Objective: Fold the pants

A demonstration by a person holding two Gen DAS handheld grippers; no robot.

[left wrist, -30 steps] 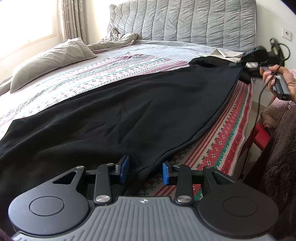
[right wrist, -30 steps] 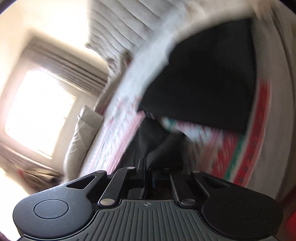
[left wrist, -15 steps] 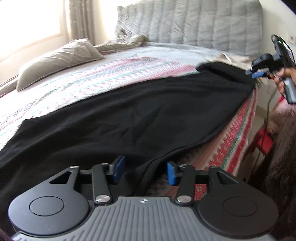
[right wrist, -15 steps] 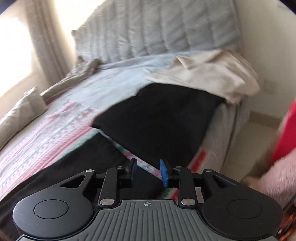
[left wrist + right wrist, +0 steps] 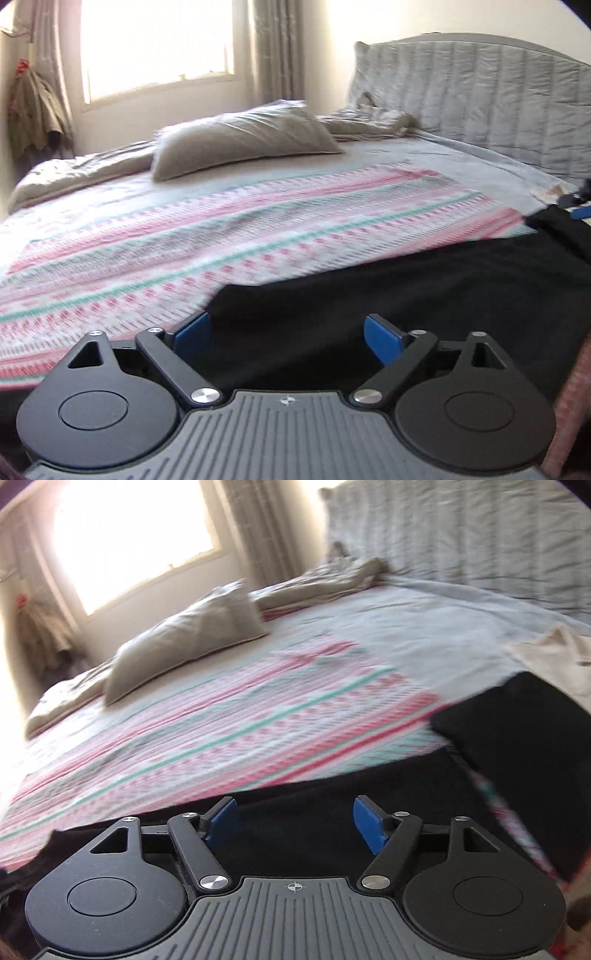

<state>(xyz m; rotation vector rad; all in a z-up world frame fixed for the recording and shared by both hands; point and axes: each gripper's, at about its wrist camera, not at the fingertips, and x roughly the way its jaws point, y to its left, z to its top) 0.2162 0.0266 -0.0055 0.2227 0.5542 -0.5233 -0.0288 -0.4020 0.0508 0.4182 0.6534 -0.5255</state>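
The black pants [image 5: 424, 291] lie flat along the near edge of the bed on a pink and teal patterned cover [image 5: 221, 243]. My left gripper [image 5: 288, 332] is open and empty, just above the pants. My right gripper [image 5: 295, 821] is open and empty too, above the black cloth [image 5: 295, 808]. A separate folded black garment [image 5: 524, 738] lies to the right in the right wrist view. The tip of the right gripper [image 5: 576, 203] shows at the far right edge of the left wrist view.
A grey pillow [image 5: 240, 144] and rumpled grey bedding [image 5: 369, 125] lie at the far side under a bright window [image 5: 155, 40]. A quilted grey headboard [image 5: 480, 96] stands at right. A cream cloth [image 5: 554, 653] lies by the folded black garment.
Both grippers have opened wide and swung left to face across the bed toward the window. The right gripper let go of the black cloth it held a second ago.
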